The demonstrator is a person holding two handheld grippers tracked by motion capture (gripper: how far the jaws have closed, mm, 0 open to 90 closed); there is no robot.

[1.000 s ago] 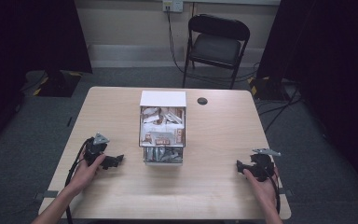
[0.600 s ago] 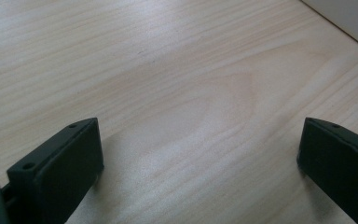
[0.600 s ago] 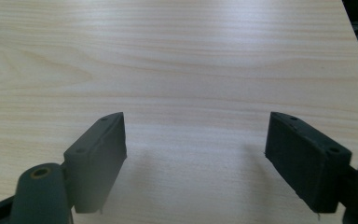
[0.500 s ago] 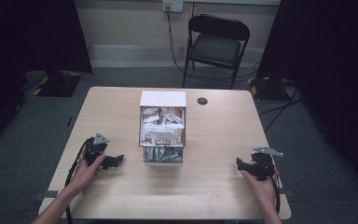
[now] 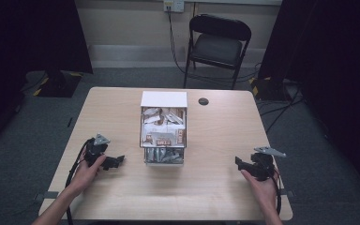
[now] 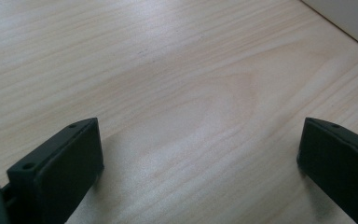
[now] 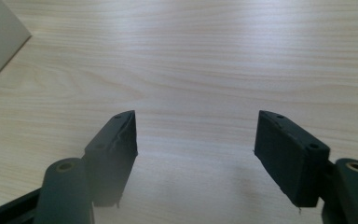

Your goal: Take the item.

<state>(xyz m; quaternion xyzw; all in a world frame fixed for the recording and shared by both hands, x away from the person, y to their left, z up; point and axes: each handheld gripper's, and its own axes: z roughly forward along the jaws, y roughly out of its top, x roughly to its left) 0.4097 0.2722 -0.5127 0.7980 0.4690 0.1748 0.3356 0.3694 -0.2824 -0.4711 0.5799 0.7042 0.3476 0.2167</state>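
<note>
Pale wood table [image 5: 206, 187], one box [image 5: 163, 133] standing mid-worktop, nearer the far edge than the near one. White flap at its far side, open top stuffed with packets [image 5: 161, 138], see-through front wall facing the near edge.

Left gripper [image 5: 117, 161] sits near the left edge, toward the near-left corner, jaws wide, nothing but bare wood between them in the left gripper view [image 6: 200, 154]. Pointed at the box's near-left corner, still apart from it.

Right gripper [image 5: 238, 162] near the right edge, well apart from the box. Jaws have just been closing, now at a middling gap, nothing between them in the right gripper view [image 7: 196, 149]; a pale box edge shows at the upper left there.

Read: approach step, no contact yet. To do it well:
- reopen the right jaws before reaching; current gap looks tight for a packet bundle
- left goes to the box's near-left corner to brace it; box looks light, will slide
- right comes in from above, take one packet by its edge, not the heap
- stay off the clear front wall.
</note>
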